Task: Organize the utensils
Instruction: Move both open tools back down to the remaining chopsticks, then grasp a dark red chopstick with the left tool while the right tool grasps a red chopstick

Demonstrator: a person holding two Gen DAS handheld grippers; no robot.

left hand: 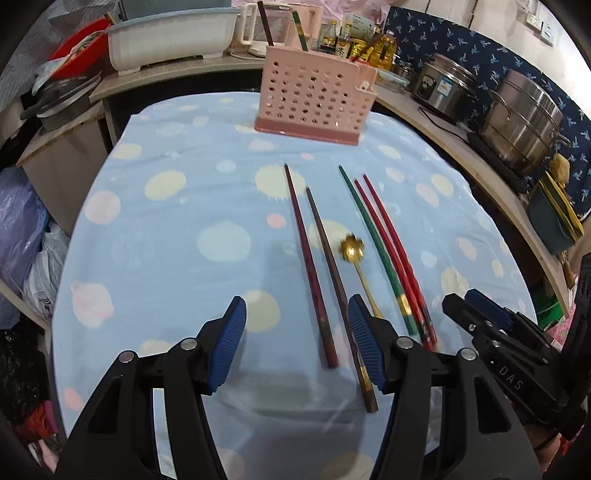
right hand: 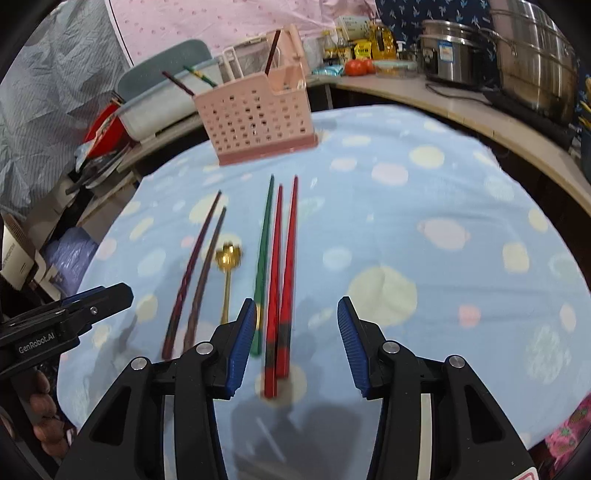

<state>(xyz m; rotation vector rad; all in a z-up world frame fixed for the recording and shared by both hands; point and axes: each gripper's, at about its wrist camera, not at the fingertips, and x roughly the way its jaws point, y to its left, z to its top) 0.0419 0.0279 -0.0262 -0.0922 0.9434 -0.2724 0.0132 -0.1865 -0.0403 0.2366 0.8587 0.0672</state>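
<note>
Table cover: light blue cloth (left hand: 177, 229) with pale yellow, pink and white dots.
Counter: pale curved worktop (left hand: 461, 147) wrapping behind and along the right.
Right wall: navy fabric (left hand: 461, 48) with a light leaf print; white sockets (left hand: 537, 22) above.
Back: pink dotted cloth (right hand: 207, 26).
Left: grey patterned fabric (right hand: 48, 92); plastic bags (left hand: 22, 221) low down.

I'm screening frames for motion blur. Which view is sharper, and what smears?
Left wrist view: mostly sharp, though the gold spoon bowl and pink utensil holder edges are soft. Right wrist view: blurrier, the red chopsticks streak lengthwise and the spotted cloth is soft. Both: strong fisheye bending of the counter edges.
</note>
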